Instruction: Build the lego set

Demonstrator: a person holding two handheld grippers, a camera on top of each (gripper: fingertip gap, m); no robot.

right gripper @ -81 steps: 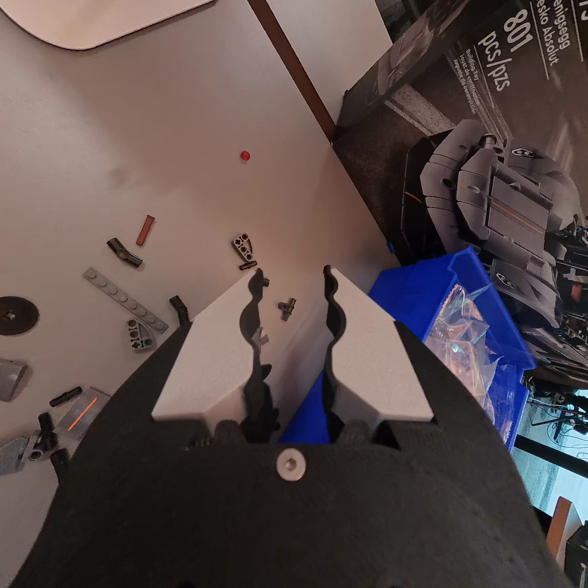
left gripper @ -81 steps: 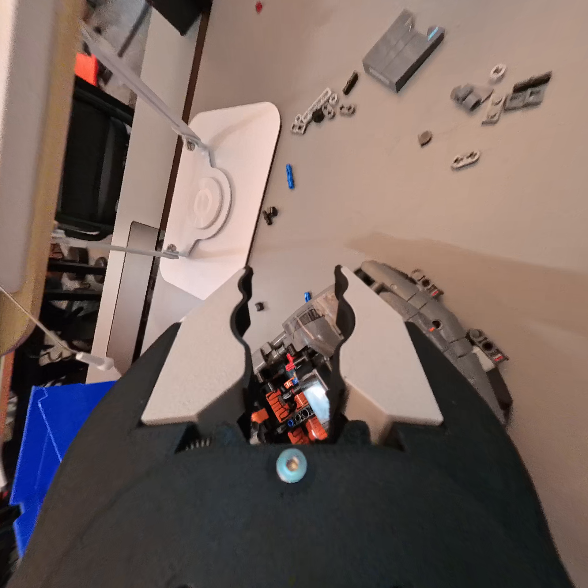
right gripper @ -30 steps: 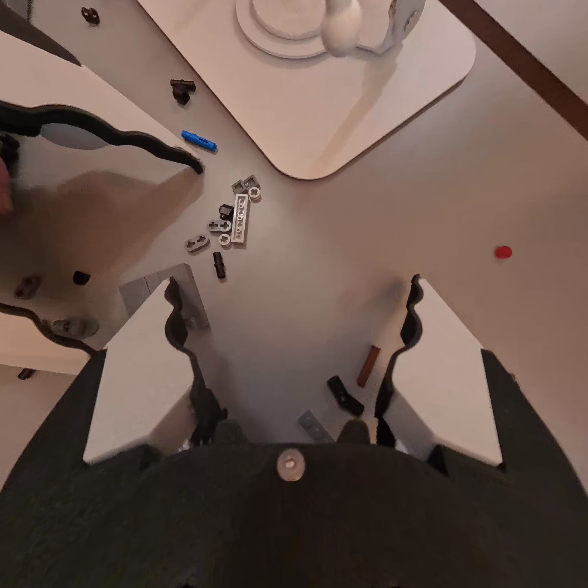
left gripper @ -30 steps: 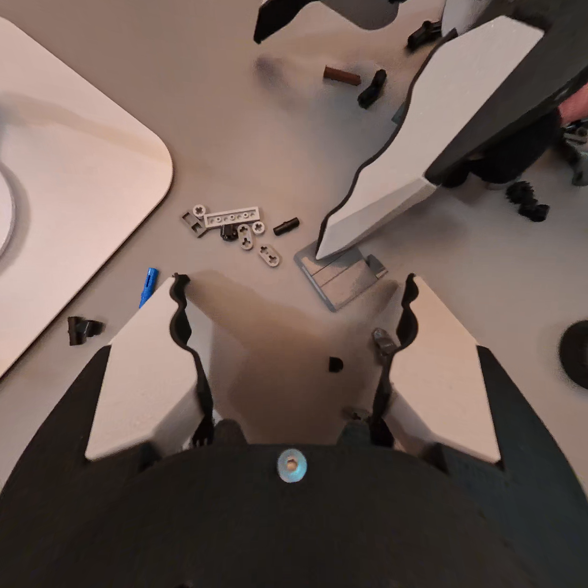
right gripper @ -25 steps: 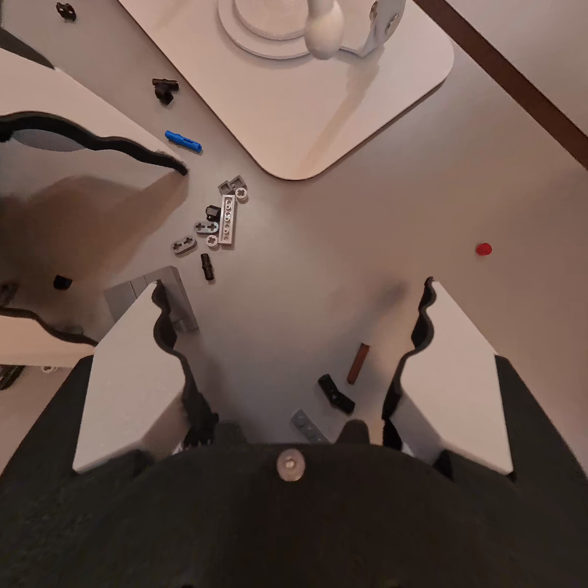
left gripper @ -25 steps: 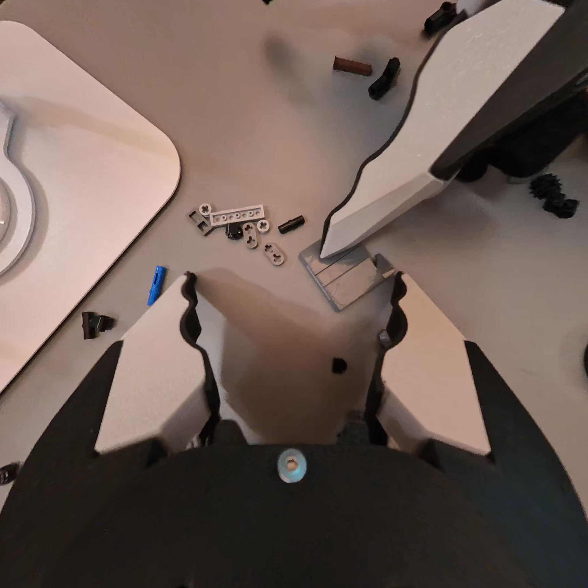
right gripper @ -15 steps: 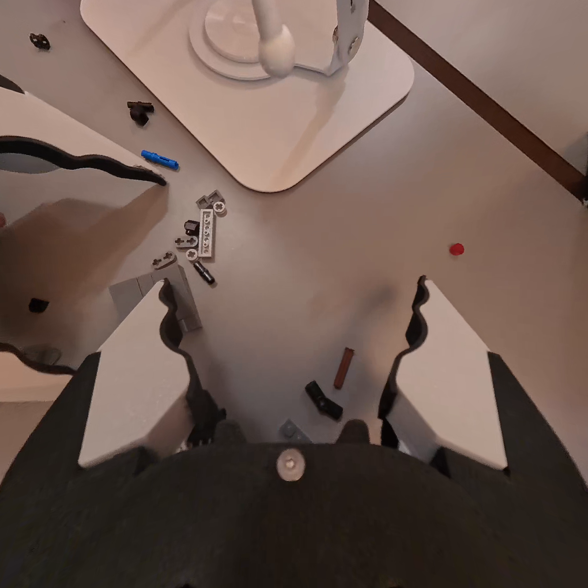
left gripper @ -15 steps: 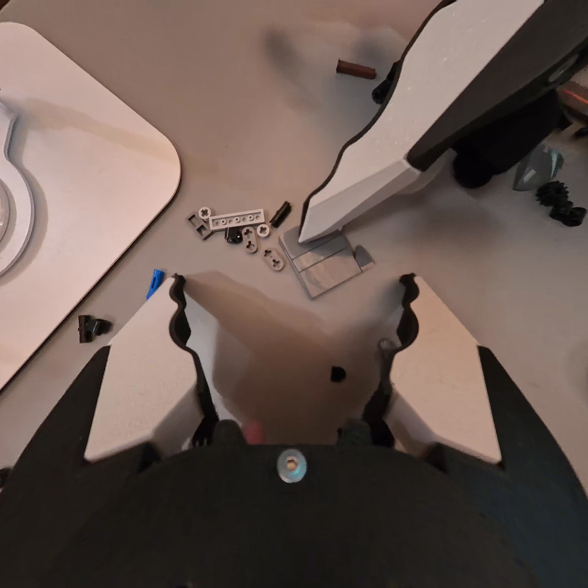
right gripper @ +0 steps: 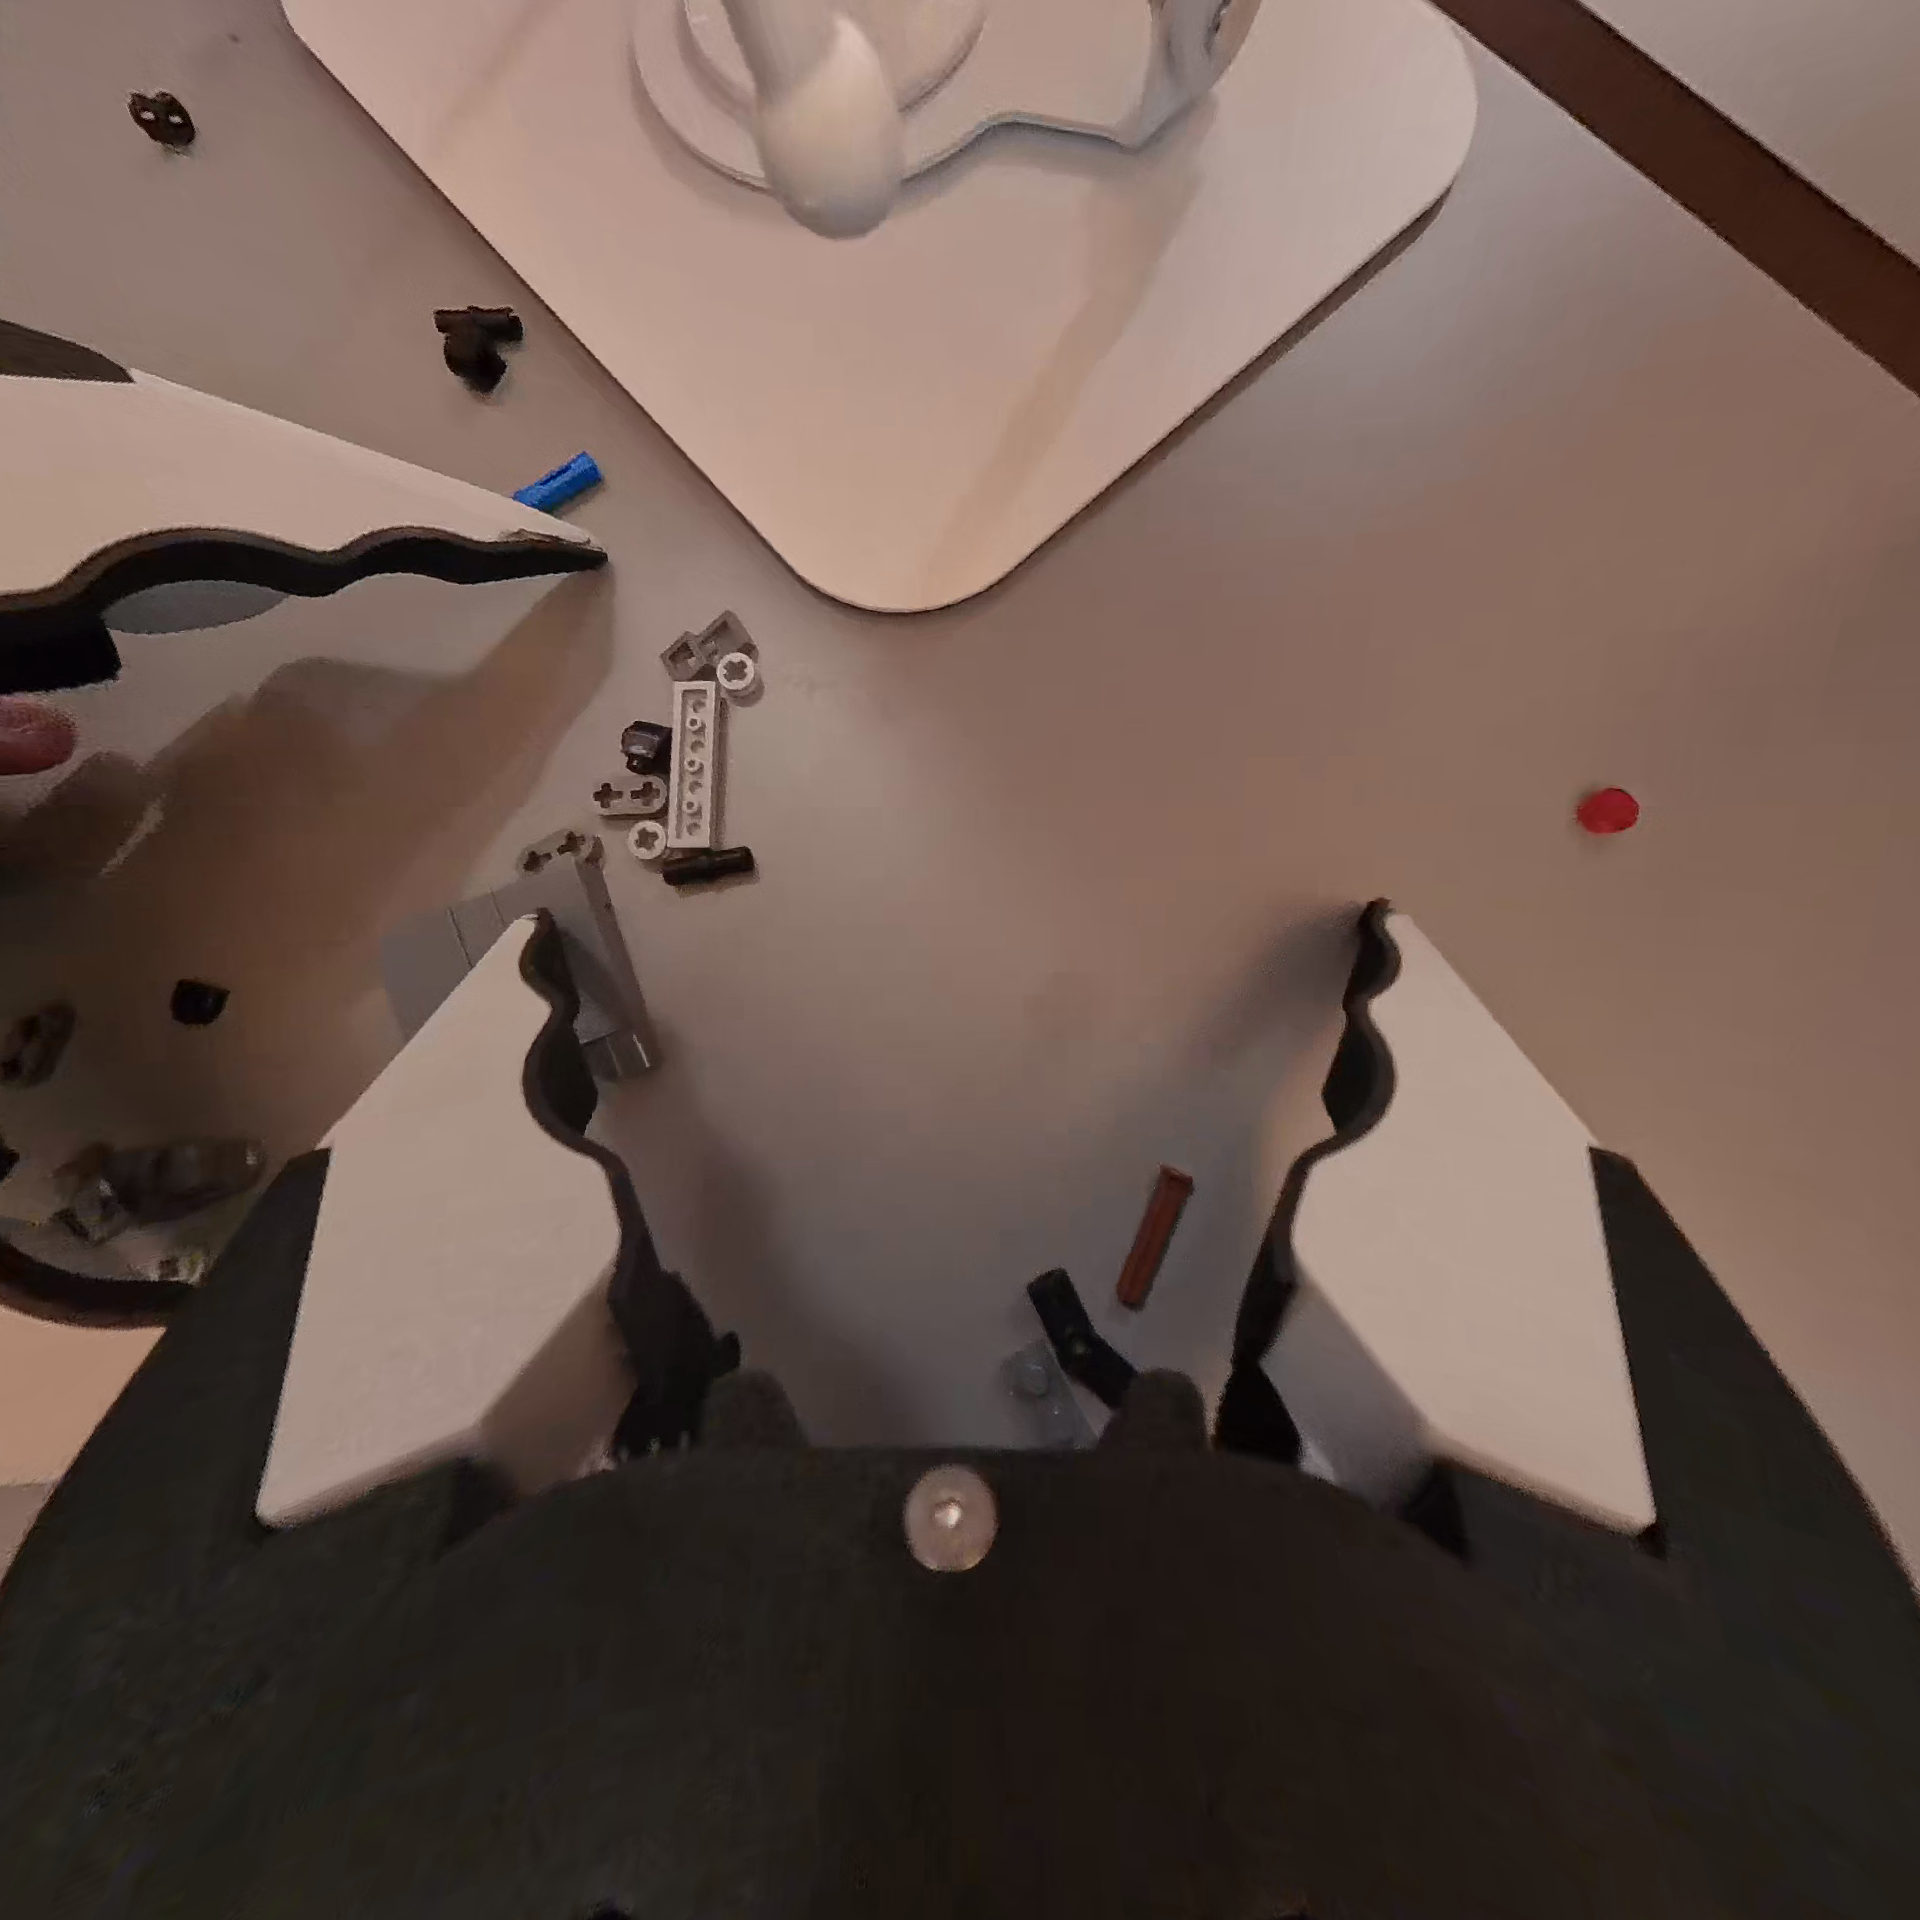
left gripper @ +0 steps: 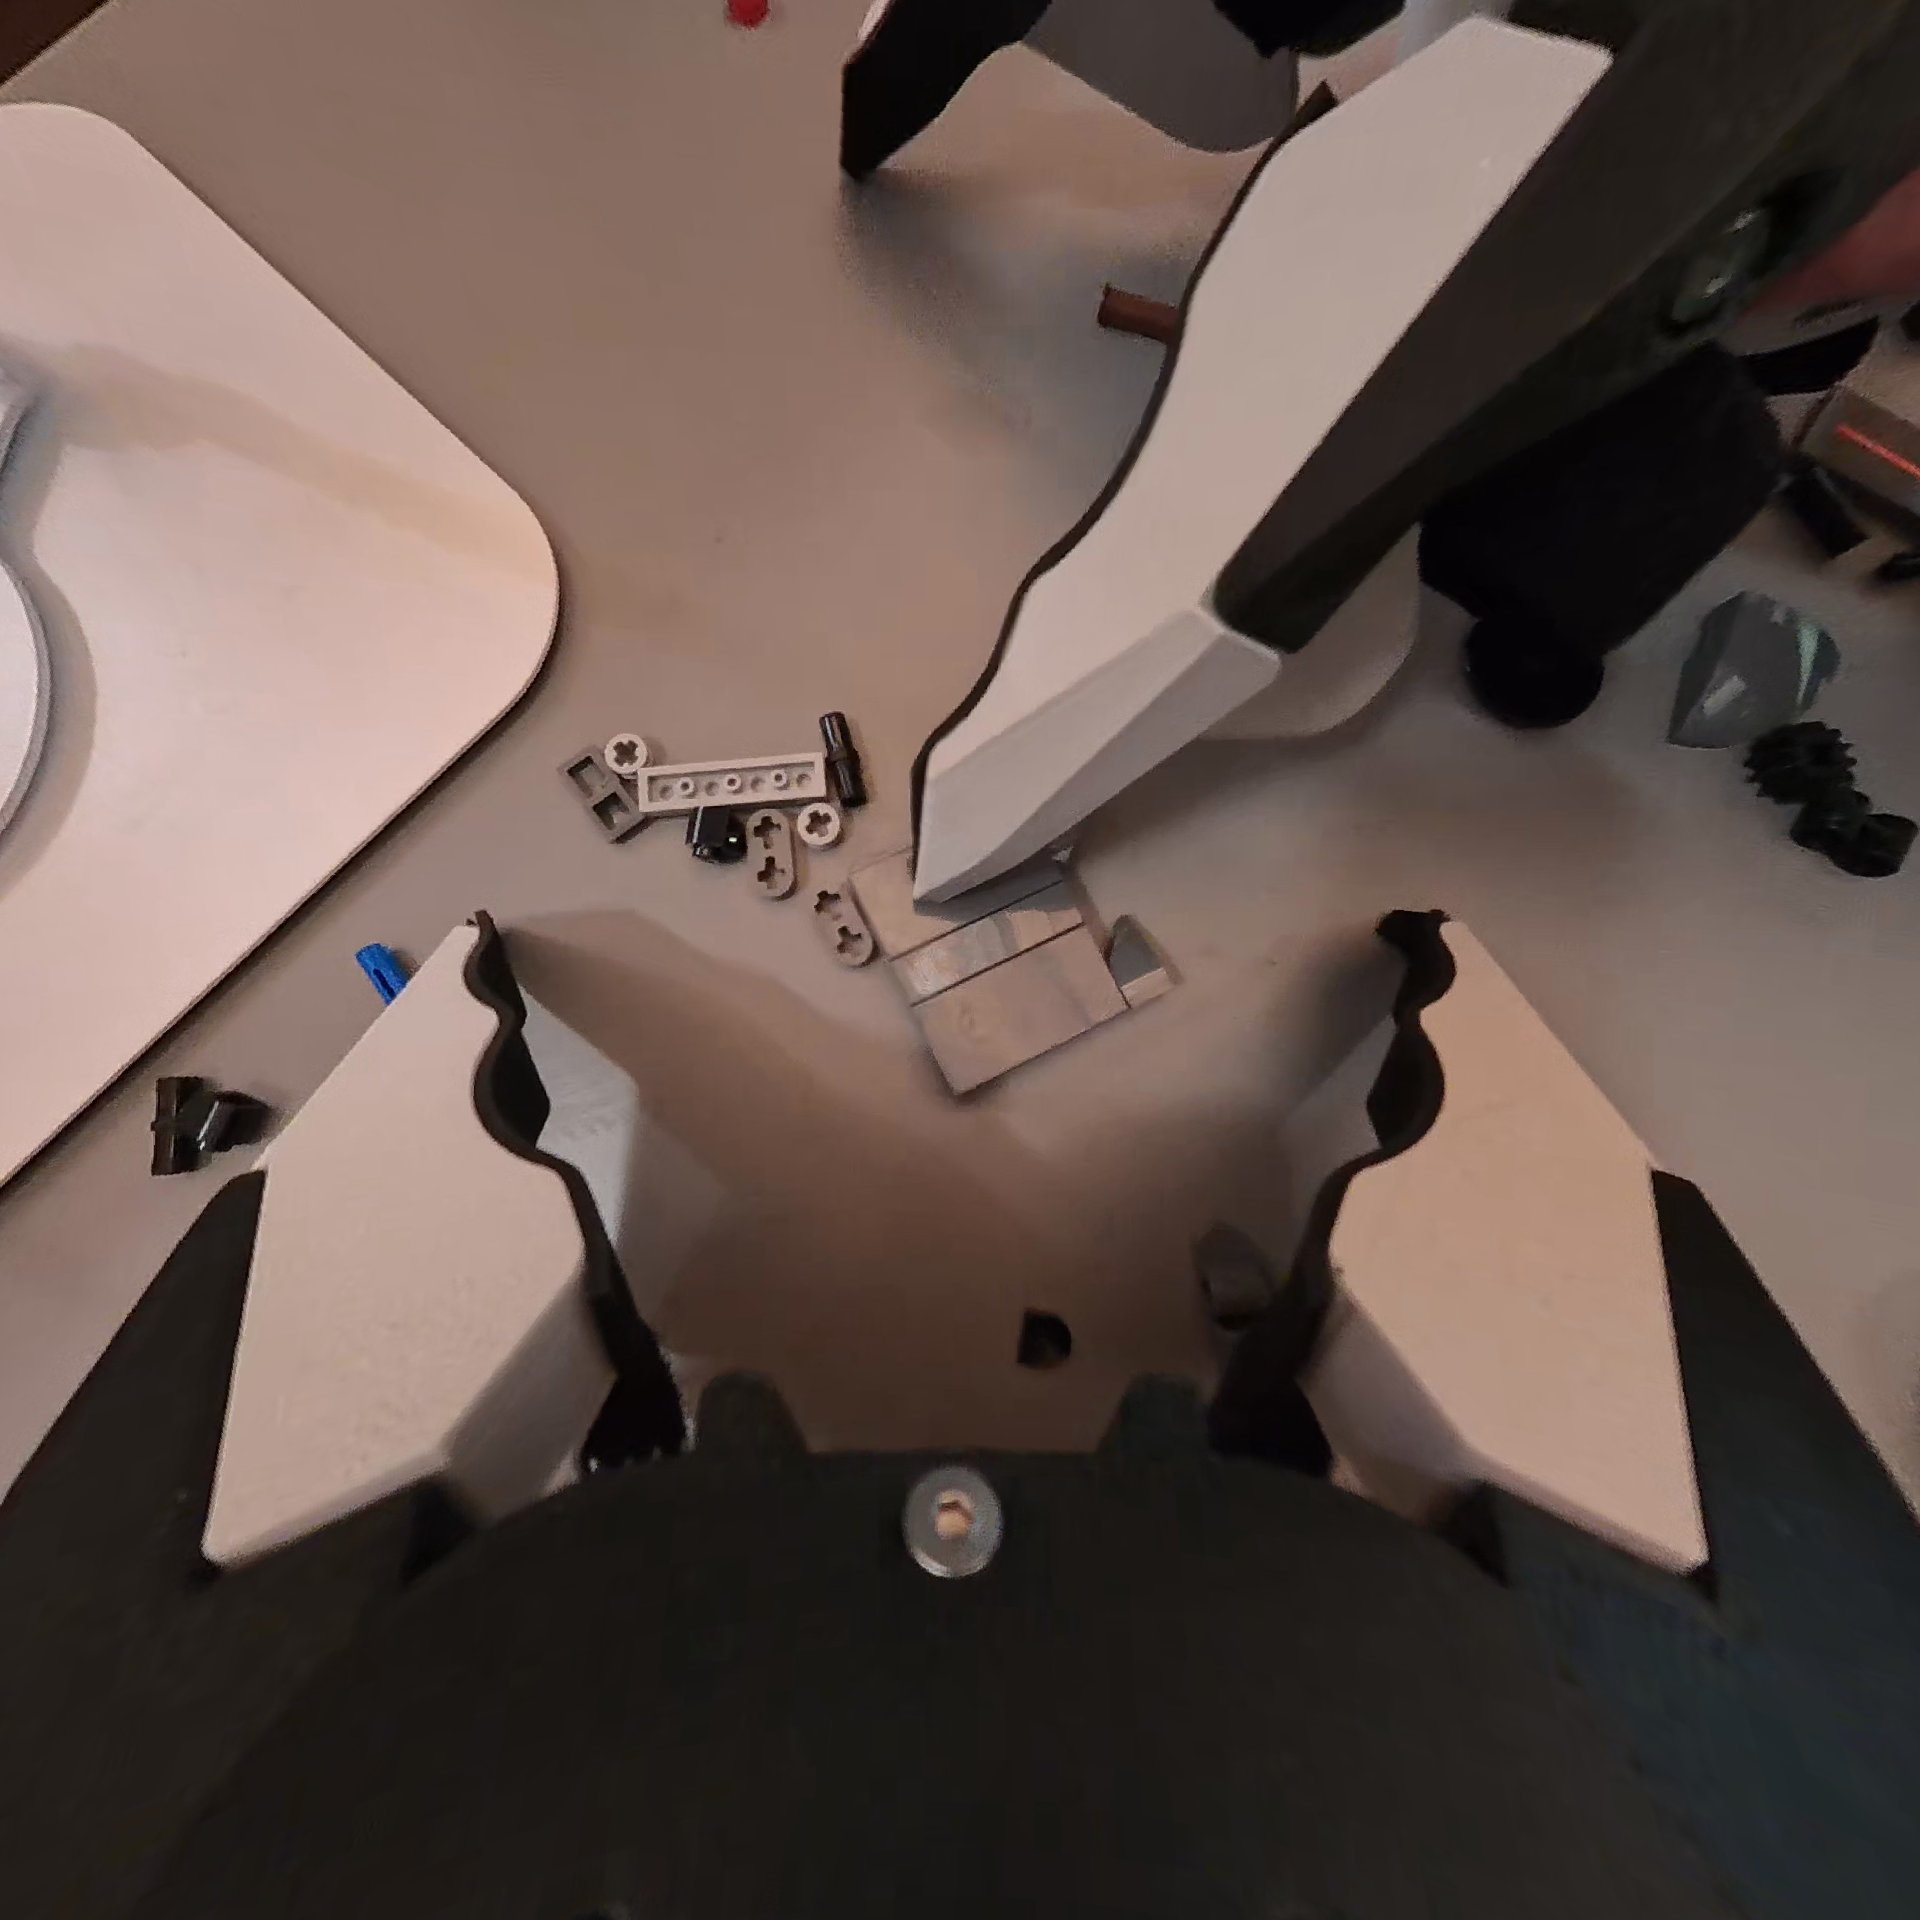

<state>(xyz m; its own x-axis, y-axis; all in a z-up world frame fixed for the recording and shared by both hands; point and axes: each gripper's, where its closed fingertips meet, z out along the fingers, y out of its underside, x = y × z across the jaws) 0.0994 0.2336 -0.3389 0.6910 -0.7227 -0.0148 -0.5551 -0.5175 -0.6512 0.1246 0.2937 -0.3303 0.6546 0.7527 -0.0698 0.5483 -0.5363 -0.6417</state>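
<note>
A flat grey panel of joined pieces [left gripper: 997, 987] lies on the table. My left gripper [left gripper: 945, 923] is open and empty just short of it. My right gripper [right gripper: 956, 914] is open and empty. One of its fingers [left gripper: 1143, 582] comes in from the upper right and its tip rests on the panel's far edge. In the right wrist view the panel [right gripper: 457, 940] lies partly under that finger. Just beyond the panel lies a cluster of small light grey pieces around a thin plate [left gripper: 732, 781], with a black pin [left gripper: 840, 750].
A white stand base [left gripper: 208, 623] lies at the left. Loose parts include a blue pin [right gripper: 561, 480], a red stud [right gripper: 1606, 810], a brown axle [right gripper: 1153, 1236], a black connector [right gripper: 1070, 1330], black gears [left gripper: 1818, 795], a dark wedge [left gripper: 1756, 665] and a small black piece [left gripper: 1042, 1338].
The left gripper, shut around the car model 2.7 s ago, is now open over the table. The right finger has pushed the grey panel toward the small cluster, and the black pin turned.
</note>
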